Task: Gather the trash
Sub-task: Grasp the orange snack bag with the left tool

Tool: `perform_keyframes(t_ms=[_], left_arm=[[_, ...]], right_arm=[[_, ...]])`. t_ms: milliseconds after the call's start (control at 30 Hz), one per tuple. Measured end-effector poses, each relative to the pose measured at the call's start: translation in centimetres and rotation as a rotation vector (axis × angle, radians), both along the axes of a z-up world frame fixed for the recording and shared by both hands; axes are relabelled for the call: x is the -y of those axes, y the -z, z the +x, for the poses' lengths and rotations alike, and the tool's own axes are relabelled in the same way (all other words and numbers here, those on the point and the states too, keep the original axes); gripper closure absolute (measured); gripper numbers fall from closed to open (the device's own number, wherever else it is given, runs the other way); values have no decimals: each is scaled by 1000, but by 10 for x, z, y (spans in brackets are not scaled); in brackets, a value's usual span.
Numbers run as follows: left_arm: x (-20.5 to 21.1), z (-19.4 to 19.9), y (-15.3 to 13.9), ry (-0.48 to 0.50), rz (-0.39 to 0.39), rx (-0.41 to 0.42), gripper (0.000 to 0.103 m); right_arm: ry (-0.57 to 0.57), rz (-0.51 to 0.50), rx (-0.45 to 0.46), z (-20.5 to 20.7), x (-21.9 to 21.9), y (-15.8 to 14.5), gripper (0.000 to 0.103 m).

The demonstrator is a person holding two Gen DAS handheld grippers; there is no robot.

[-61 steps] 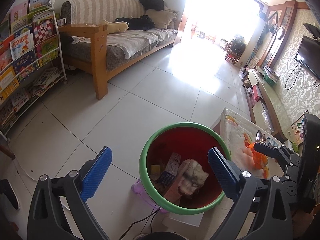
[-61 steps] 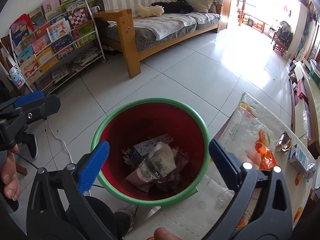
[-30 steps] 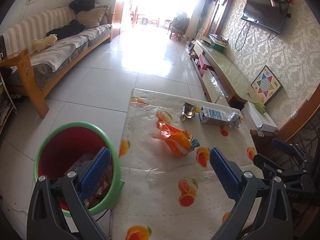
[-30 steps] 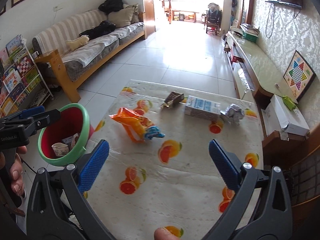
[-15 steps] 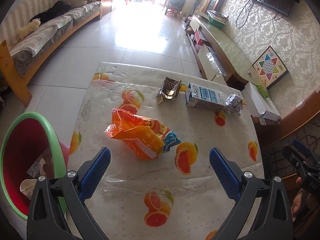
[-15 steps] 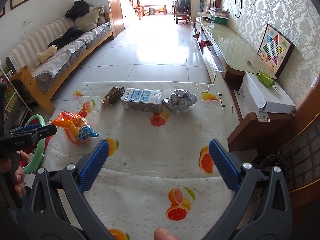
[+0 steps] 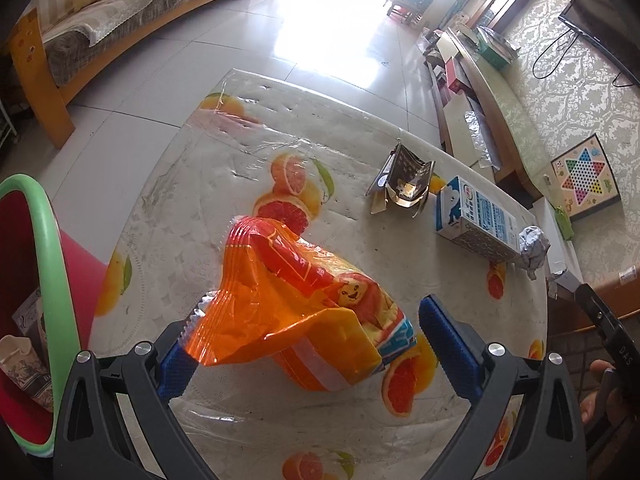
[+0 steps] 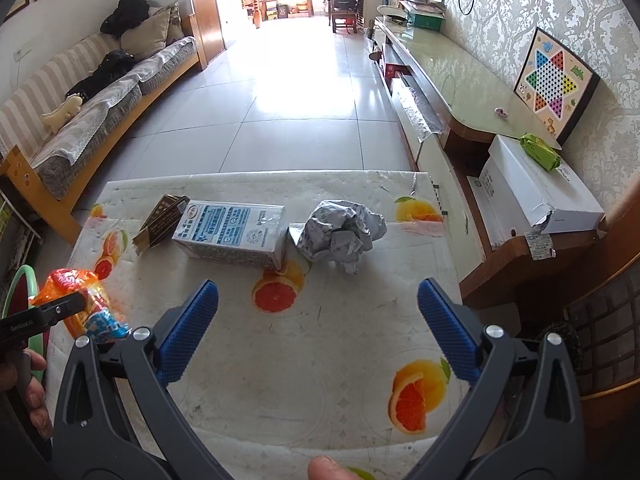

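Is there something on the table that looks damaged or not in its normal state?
Yes. The milk carton lies on its side, the paper beside it is crumpled into a ball, and the small brown box is torn open. The orange snack bag looks creased and emptied, between the open left gripper's fingers.

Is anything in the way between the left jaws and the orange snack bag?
No. The left gripper is open with the orange snack bag already sitting between its jaws on the table; nothing visible blocks it.
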State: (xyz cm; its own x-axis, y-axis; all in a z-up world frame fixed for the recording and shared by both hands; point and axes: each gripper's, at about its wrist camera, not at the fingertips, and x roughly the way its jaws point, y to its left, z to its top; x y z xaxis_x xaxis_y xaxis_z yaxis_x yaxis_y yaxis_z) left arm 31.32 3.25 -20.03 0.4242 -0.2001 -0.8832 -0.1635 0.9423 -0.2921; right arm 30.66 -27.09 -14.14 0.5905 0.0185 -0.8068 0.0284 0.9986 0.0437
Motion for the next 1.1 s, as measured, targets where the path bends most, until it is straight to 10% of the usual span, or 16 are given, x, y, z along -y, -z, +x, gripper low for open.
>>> perform_keyframes(t_ms=[633,833,1100], left_arm=[[9,17,17,21,36,-11,8],[10,26,29,29,38,-40,8],[23,22,31,97,55,-44,32]], right_arm=[[190,151,-73,74,31,70,5],[183,177,-99,76,28,80,27],[151,214,-93,70,25,75,52]])
